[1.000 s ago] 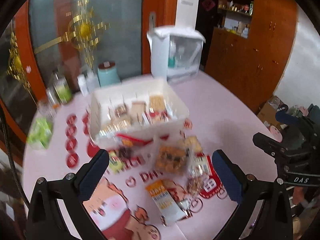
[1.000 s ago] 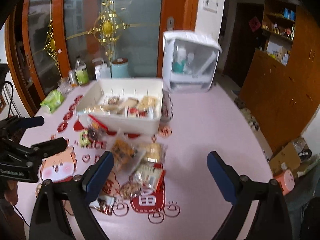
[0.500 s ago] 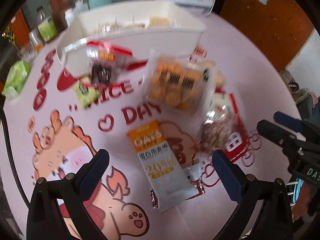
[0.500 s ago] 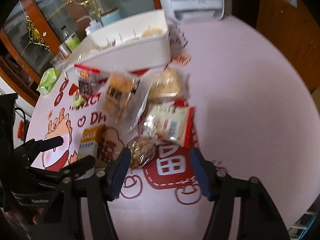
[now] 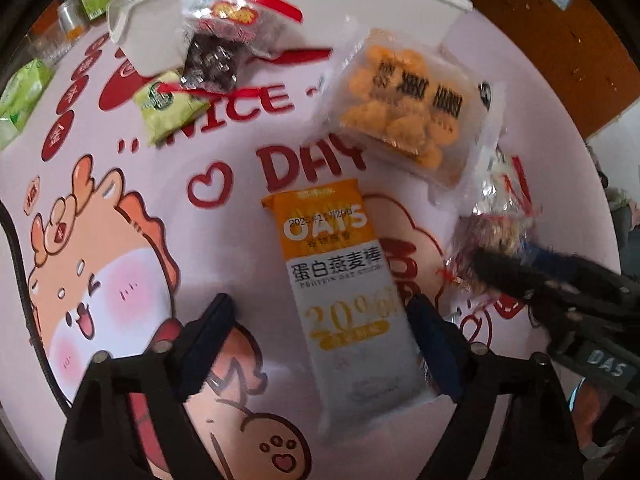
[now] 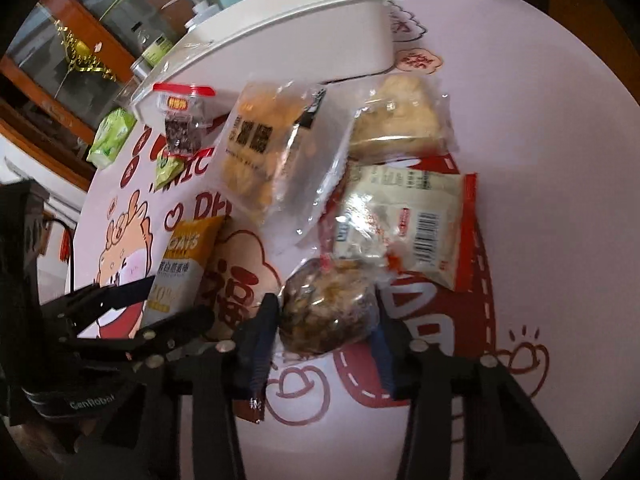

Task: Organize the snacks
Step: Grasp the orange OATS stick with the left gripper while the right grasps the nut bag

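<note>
An orange-and-white oat bar (image 5: 340, 280) lies flat on the pink printed tablecloth. My left gripper (image 5: 320, 320) straddles its lower half with jaws closing. The right pad sits at the bar's edge and the left pad stands clear of it. A clear bag of brown nut mix (image 6: 328, 312) lies between the fingers of my right gripper (image 6: 326, 328). Its jaws are closing and both pads touch the wrapper's sides. The white storage bin (image 6: 320, 40) stands at the far side of the table.
Between the grippers and the bin lie an orange cracker bag (image 5: 408, 120), a red-lidded cup of dark snacks (image 5: 216, 56), a green packet (image 5: 168, 112), a white-and-red packet (image 6: 404, 224) and a pale bread bag (image 6: 400, 120). The two grippers work close side by side.
Both grippers have dropped from high above the table to its surface and tilted downward. The left jaws have narrowed around the oat bar, and the right jaws have narrowed onto the nut mix bag.
</note>
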Motion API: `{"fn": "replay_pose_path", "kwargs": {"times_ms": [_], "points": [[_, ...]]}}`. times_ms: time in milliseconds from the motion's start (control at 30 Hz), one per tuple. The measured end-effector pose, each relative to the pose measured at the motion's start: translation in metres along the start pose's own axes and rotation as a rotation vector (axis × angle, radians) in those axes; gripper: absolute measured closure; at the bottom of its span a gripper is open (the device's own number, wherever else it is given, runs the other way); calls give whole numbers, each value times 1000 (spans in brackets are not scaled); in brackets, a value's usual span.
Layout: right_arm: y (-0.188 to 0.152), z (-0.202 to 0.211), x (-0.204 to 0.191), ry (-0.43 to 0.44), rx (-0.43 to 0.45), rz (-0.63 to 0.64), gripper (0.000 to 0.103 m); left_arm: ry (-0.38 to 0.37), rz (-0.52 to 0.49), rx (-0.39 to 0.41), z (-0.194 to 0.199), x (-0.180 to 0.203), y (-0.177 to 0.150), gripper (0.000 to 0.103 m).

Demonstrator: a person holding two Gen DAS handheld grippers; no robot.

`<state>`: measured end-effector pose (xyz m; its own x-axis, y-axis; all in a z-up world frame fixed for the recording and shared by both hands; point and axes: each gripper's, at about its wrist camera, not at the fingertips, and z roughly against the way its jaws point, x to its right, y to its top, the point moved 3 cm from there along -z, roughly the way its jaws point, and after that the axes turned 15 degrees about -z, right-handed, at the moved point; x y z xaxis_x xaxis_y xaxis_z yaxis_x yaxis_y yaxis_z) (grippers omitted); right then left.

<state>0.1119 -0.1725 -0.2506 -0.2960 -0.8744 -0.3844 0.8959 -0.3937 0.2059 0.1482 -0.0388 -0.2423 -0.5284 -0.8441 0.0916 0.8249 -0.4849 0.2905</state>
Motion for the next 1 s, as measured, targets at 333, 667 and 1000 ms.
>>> {"fn": "replay_pose_path", "kwargs": {"times_ms": [333,667,1000], "points": [[0,-2,-7,-14,13,51,61,-8,-6,25,5,-11,-3,64],[-14,10,-8,-44,44,51,61,27,-32,52,30,9,-4,64],[-26,45,-8,-64,148,67,61,24,-95,59,60,32,-13,64]]}}
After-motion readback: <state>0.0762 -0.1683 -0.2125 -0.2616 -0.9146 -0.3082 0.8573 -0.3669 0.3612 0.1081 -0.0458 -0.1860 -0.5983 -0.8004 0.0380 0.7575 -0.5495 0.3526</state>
